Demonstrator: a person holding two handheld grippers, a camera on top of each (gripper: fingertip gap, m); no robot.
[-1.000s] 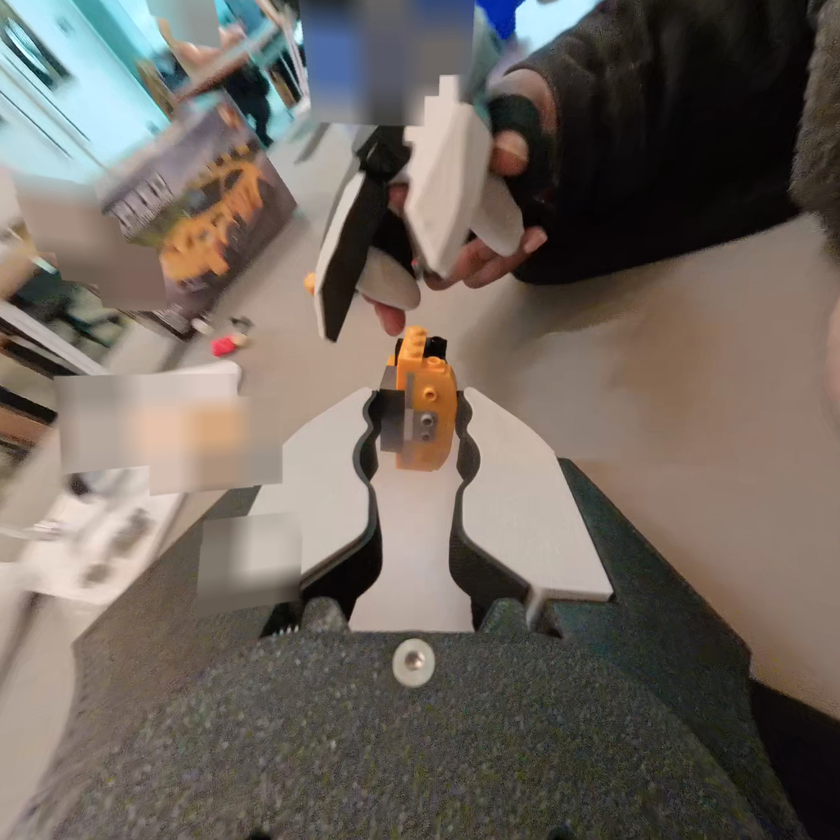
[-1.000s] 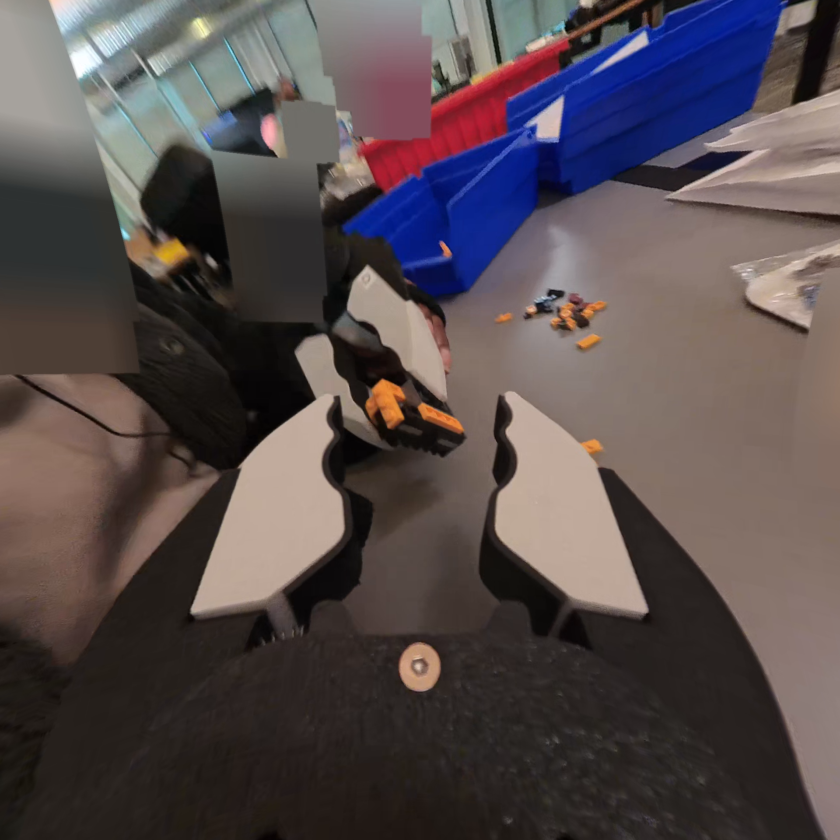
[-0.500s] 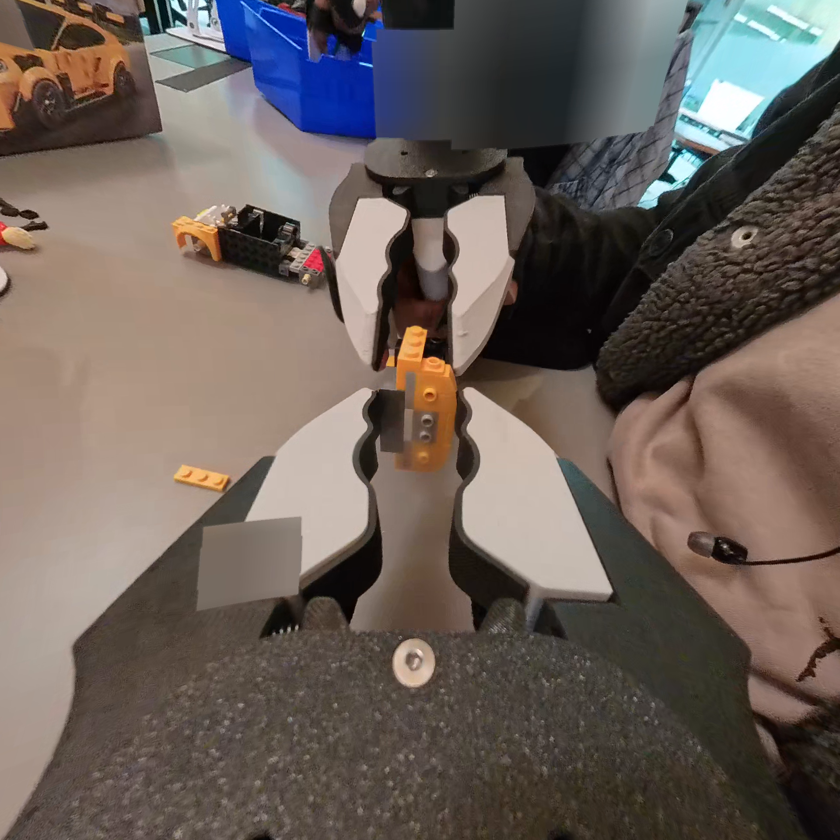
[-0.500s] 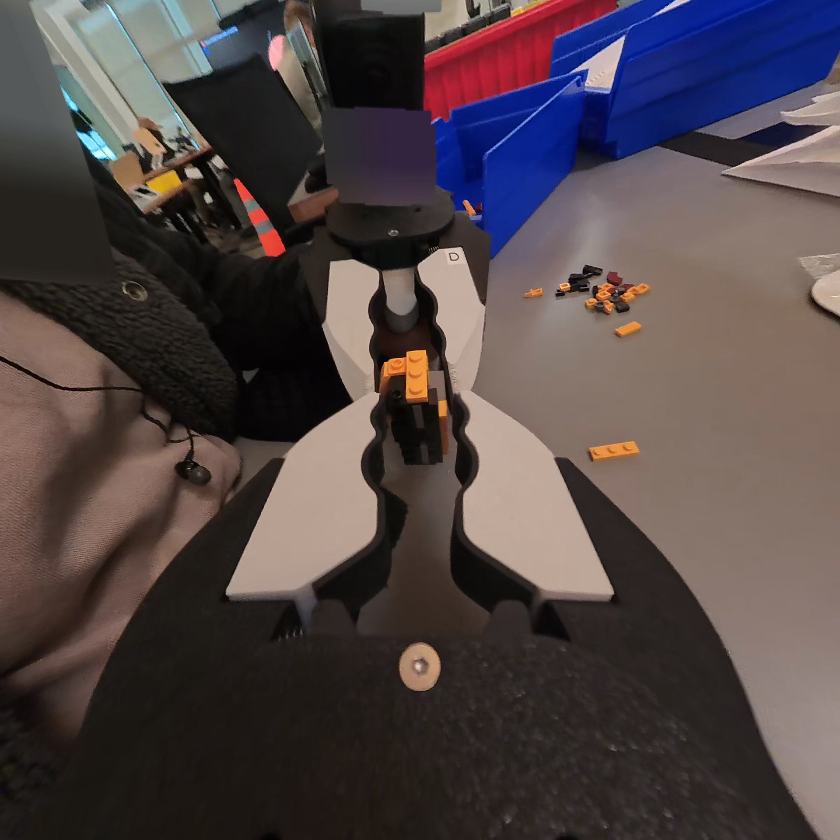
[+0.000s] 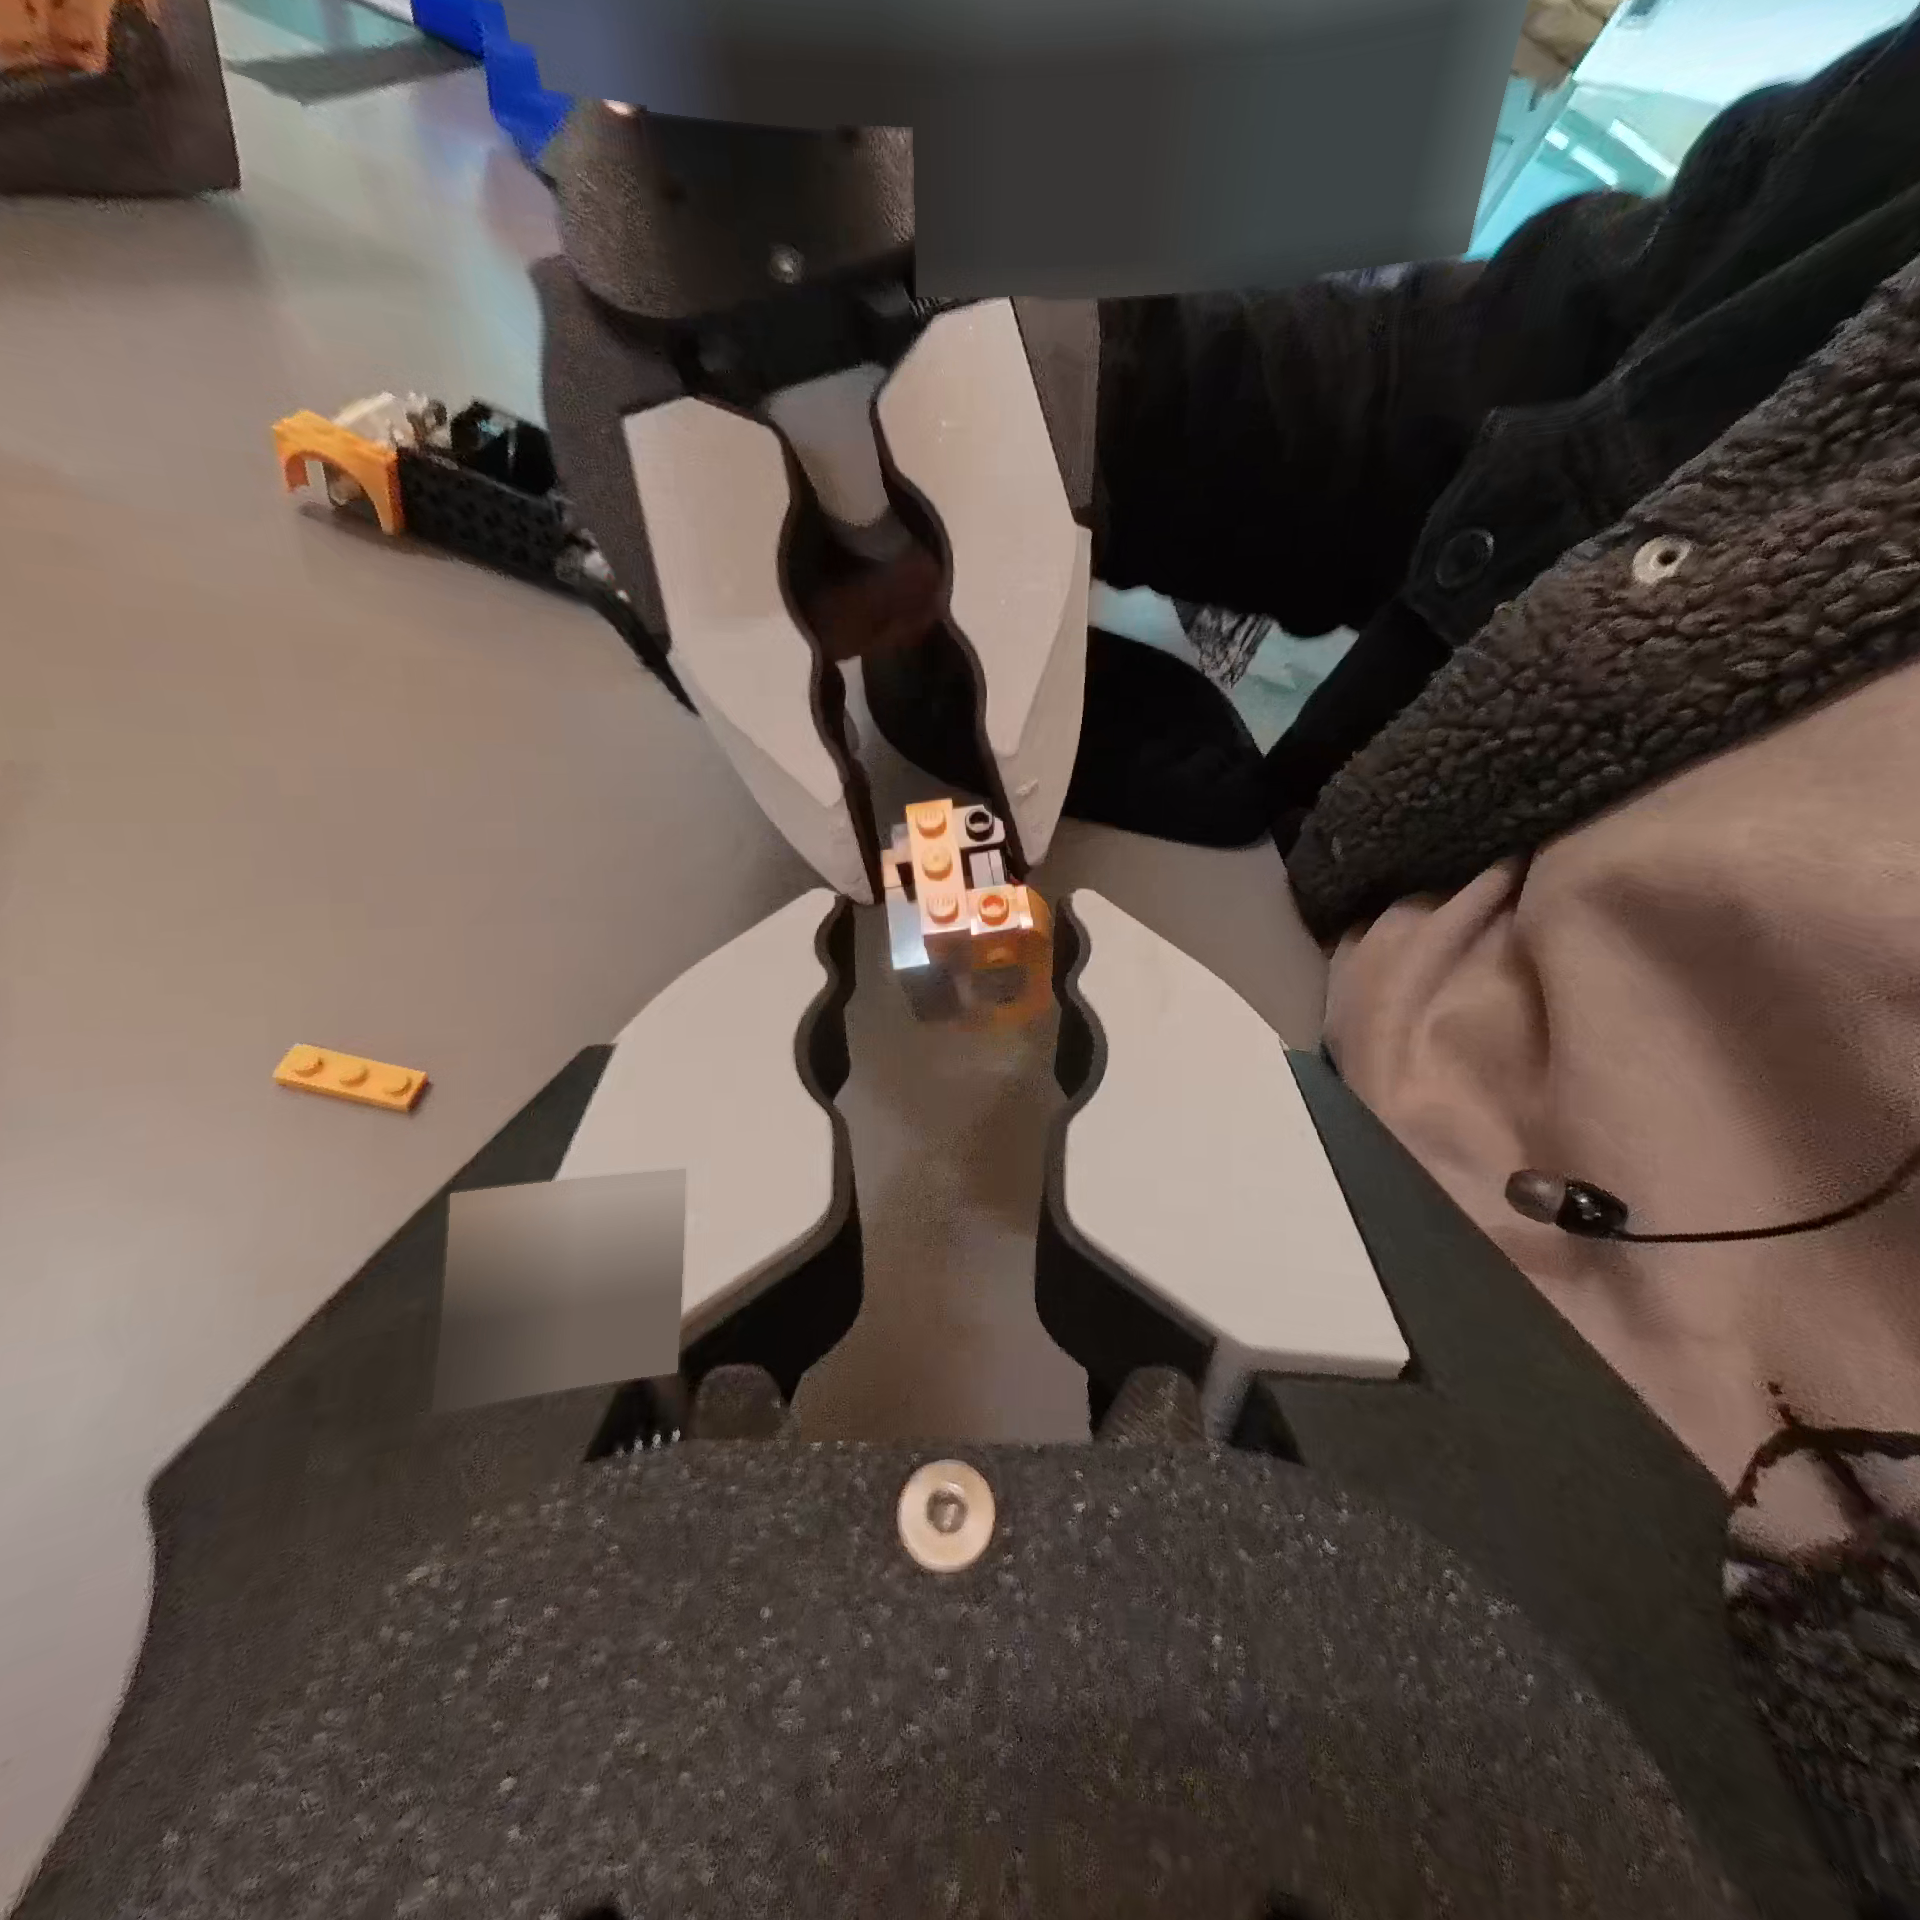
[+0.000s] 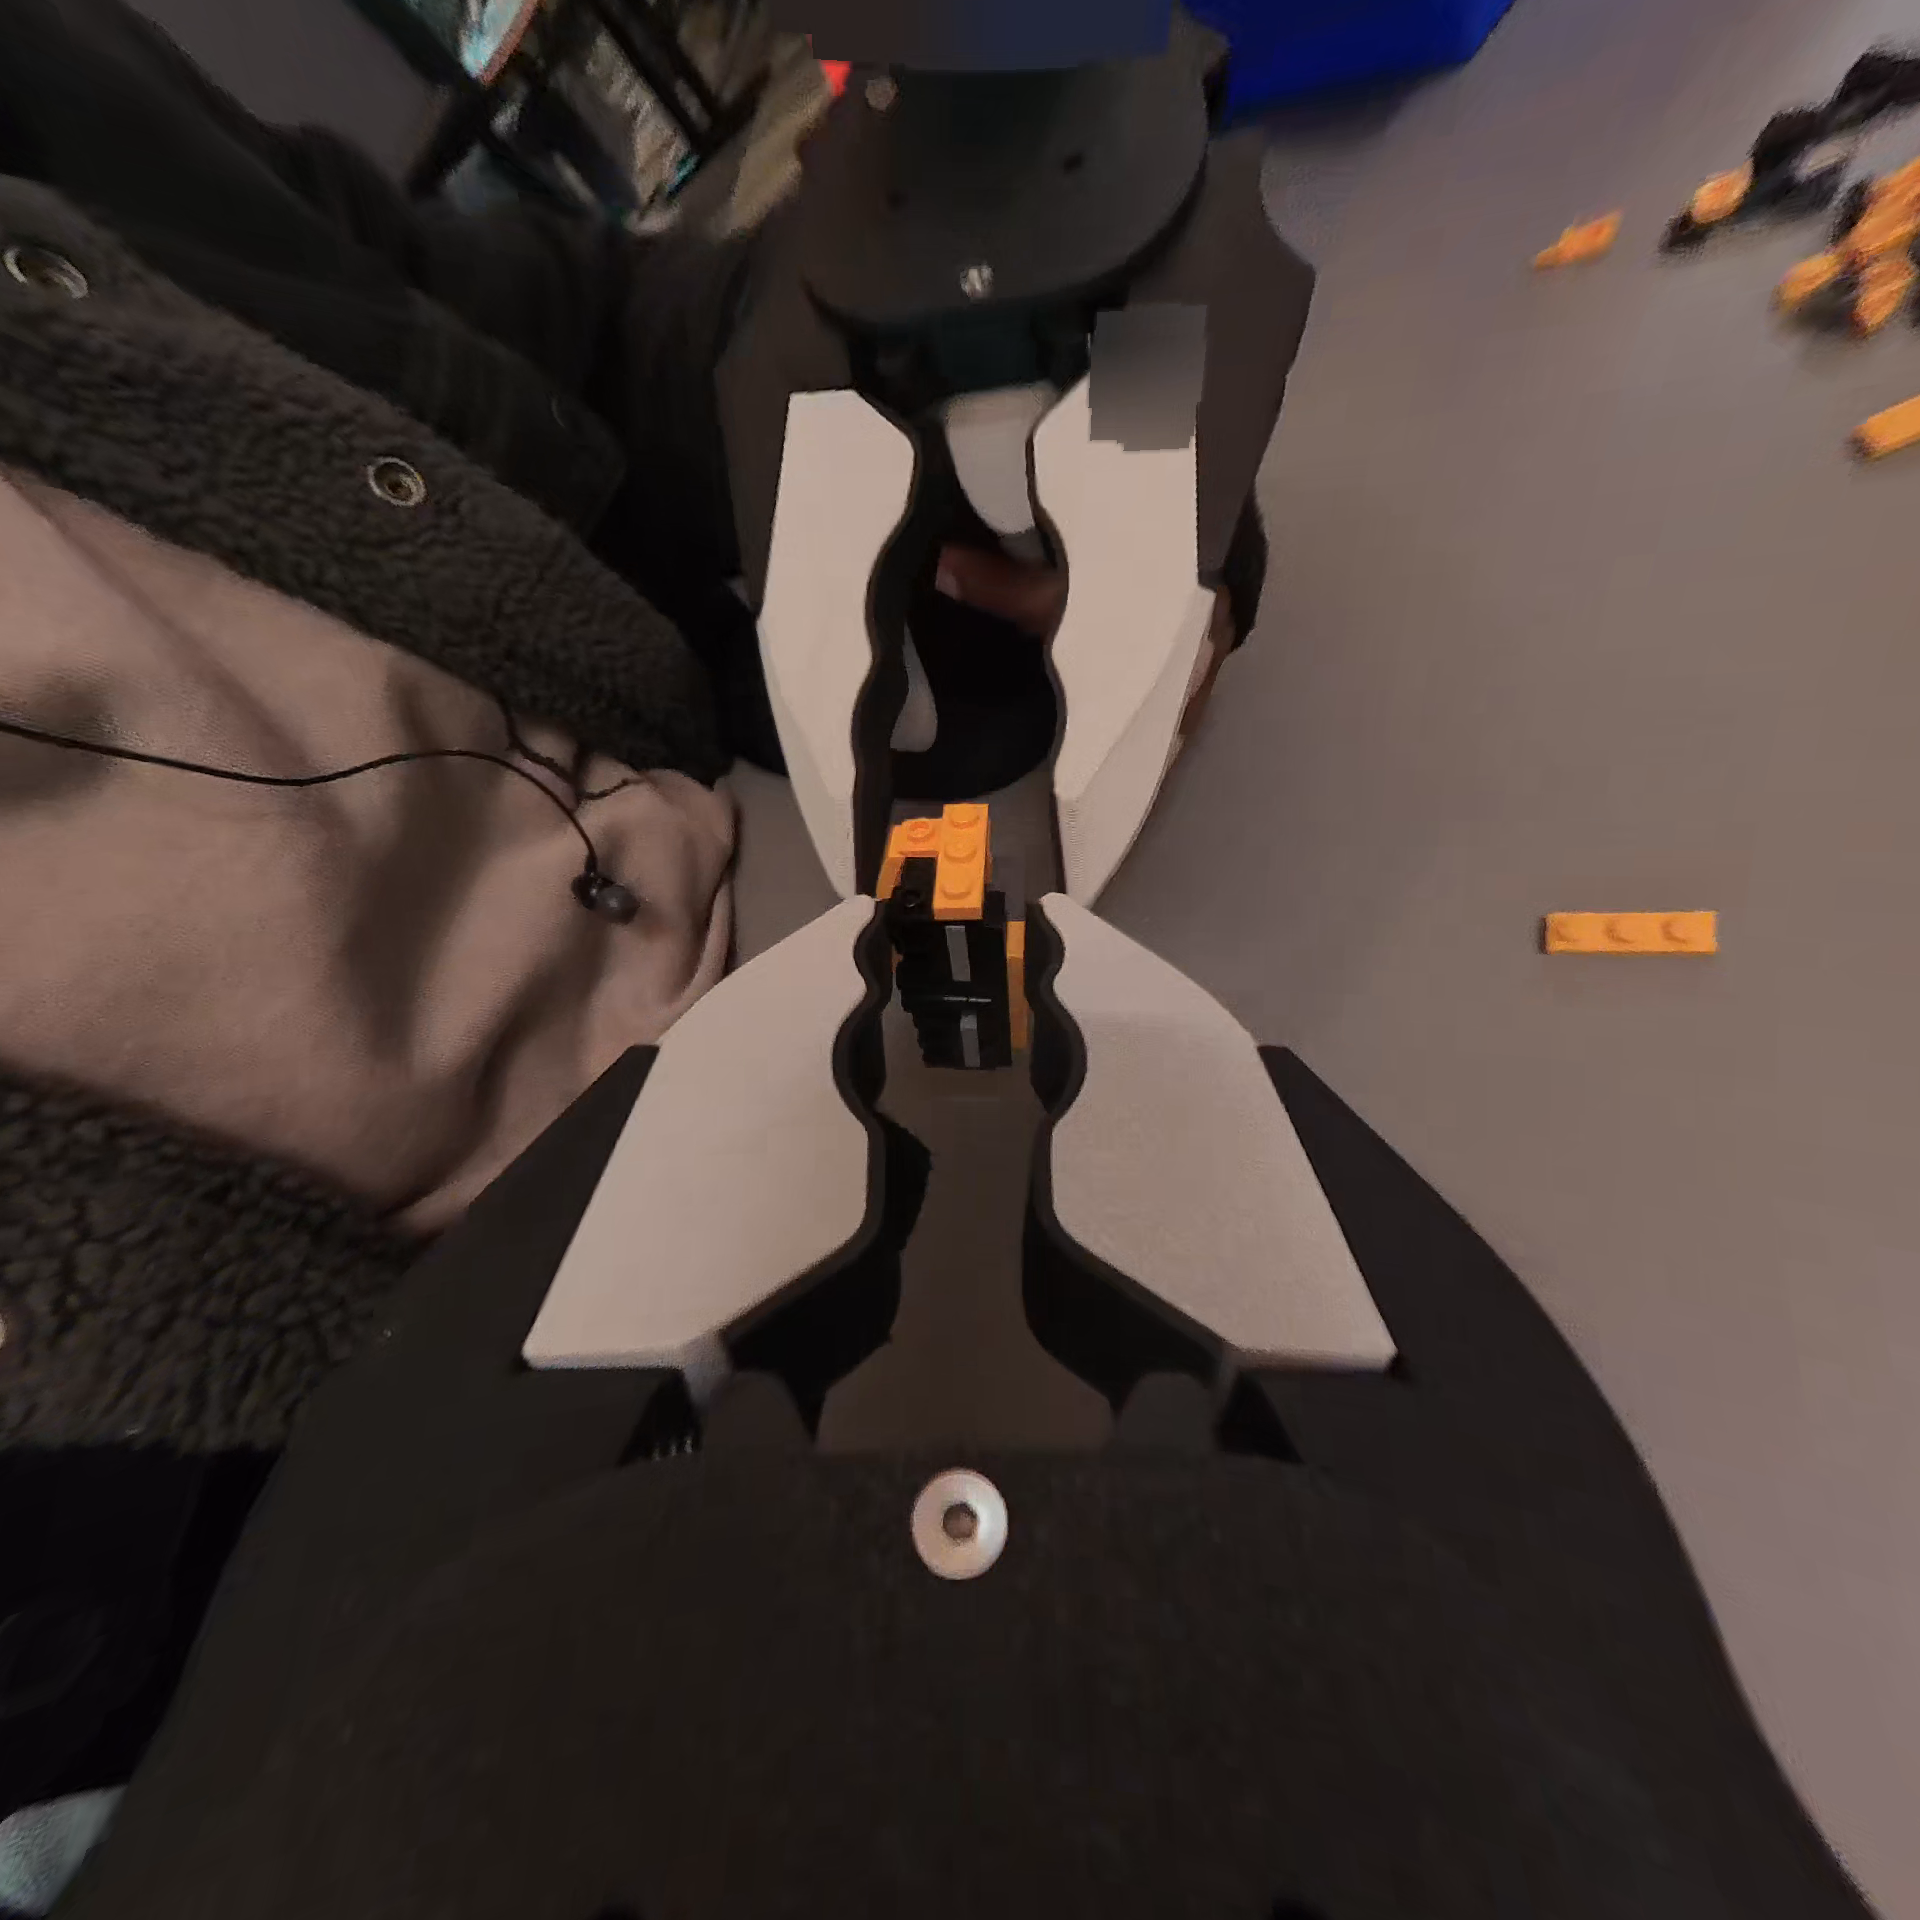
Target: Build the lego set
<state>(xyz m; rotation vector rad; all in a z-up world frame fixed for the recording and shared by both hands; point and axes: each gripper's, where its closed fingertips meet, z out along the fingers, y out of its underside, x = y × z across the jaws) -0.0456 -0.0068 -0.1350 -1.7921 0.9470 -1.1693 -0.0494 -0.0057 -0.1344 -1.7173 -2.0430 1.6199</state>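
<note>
A small orange, black and grey lego assembly [image 5: 966, 914] hangs above the grey table between two grippers that face each other tip to tip. My right gripper [image 6: 956, 914] is shut on the black end of the assembly [image 6: 956, 987]. In the left wrist view the right gripper [image 5: 945, 868] comes in from the far side. My left gripper [image 5: 951, 904] stands slightly open around the orange end, with a small gap on one side. In the right wrist view the left gripper [image 6: 961, 878] shows beyond the assembly.
An orange three-stud plate [image 5: 351, 1077] lies on the table to the left, also in the right wrist view [image 6: 1628, 932]. A partly built black and orange chassis [image 5: 436, 478] sits at far left. Loose bricks [image 6: 1849, 239] lie far right. A person's jacket [image 5: 1558, 727] is close by. The grippers are tip to tip, or close to it.
My right gripper came in and shut on the assembly's far end. My left gripper's jaws have loosened, and the assembly has tilted between them.
</note>
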